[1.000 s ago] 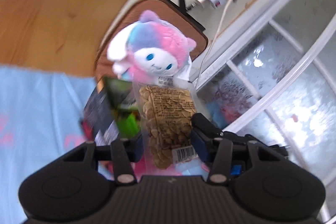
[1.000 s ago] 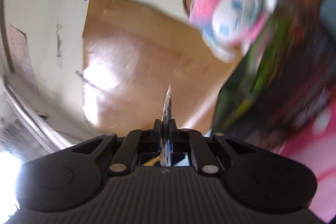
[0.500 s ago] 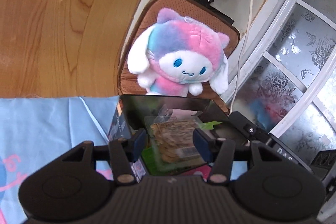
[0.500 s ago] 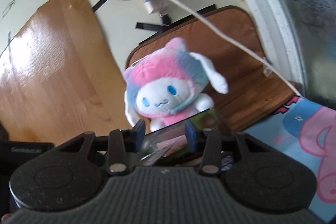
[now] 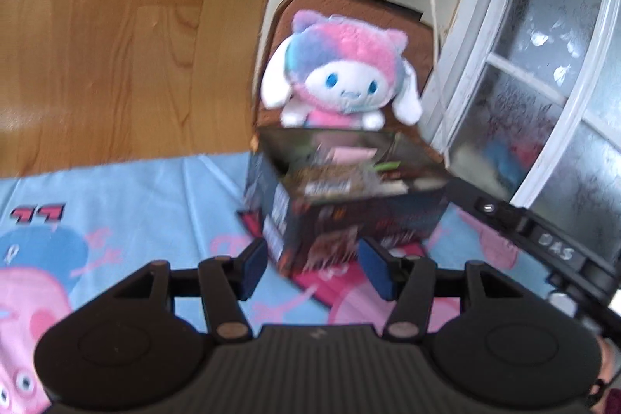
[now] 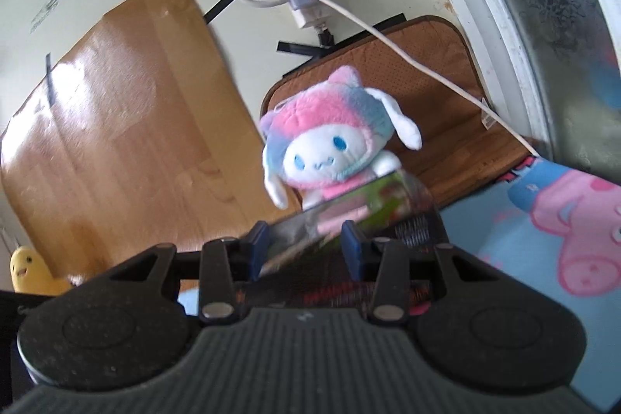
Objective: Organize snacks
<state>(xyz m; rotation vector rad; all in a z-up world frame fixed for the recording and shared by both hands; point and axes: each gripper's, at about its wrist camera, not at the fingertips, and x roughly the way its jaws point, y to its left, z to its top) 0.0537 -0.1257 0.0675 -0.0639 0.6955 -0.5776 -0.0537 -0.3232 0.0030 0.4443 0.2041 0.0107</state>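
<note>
The dark open-topped box (image 5: 349, 216) stands on the blue cartoon-print cloth (image 5: 136, 204) near its far edge, just in front of the pink plush toy (image 5: 341, 80) propped on a brown cushion (image 5: 411, 37). Snack packets (image 5: 330, 183) lie inside the box, though blur makes them hard to identify. The left gripper (image 5: 316, 268), jaws having just been opening, hovers released and empty before the box. The right gripper (image 6: 304, 245) is likewise released, holding nothing, at the box's rim
</note>
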